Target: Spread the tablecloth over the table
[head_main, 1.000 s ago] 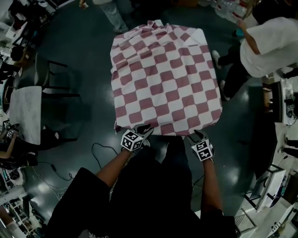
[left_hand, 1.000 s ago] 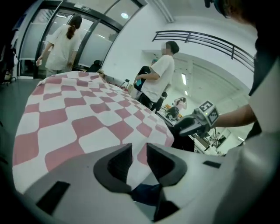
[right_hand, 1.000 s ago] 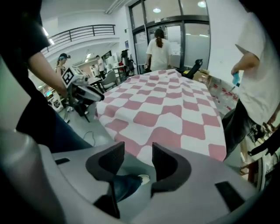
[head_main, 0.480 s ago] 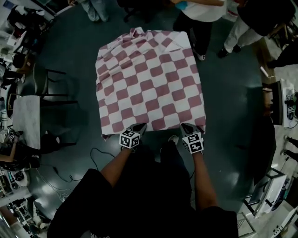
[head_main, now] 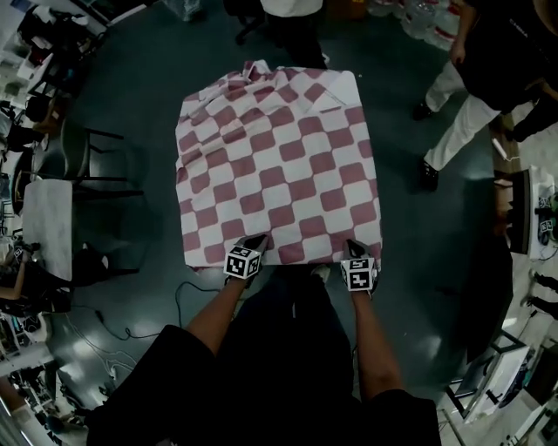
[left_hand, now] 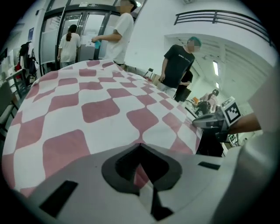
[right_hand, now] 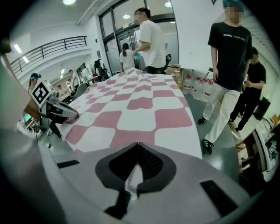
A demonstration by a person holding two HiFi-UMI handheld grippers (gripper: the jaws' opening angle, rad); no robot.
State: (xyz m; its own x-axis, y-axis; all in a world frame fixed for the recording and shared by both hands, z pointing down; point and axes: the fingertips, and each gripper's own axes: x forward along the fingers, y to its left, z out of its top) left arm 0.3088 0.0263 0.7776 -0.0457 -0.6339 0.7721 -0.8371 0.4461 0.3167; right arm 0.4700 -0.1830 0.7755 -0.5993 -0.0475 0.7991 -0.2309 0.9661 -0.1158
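A pink-and-white checked tablecloth (head_main: 279, 165) covers the table, with its far right corner folded over. My left gripper (head_main: 256, 239) is shut on the cloth's near edge toward the left. My right gripper (head_main: 351, 247) is shut on the same edge toward the right. In the left gripper view the tablecloth (left_hand: 96, 105) runs away from the left gripper (left_hand: 140, 147), and a pink-and-white fold sits pinched in the closed jaws. In the right gripper view a white fold is pinched in the right gripper (right_hand: 138, 144), with the tablecloth (right_hand: 144, 103) stretching ahead.
A dark chair (head_main: 96, 157) and a small white table (head_main: 48, 222) stand at the left. A cable (head_main: 187, 292) lies on the floor near my feet. A person in pale trousers (head_main: 462, 113) walks at the right; another person (head_main: 292, 22) stands at the far end.
Both grippers have settled onto the cloth's near edge and closed on it. The people around the table have walked to new spots.
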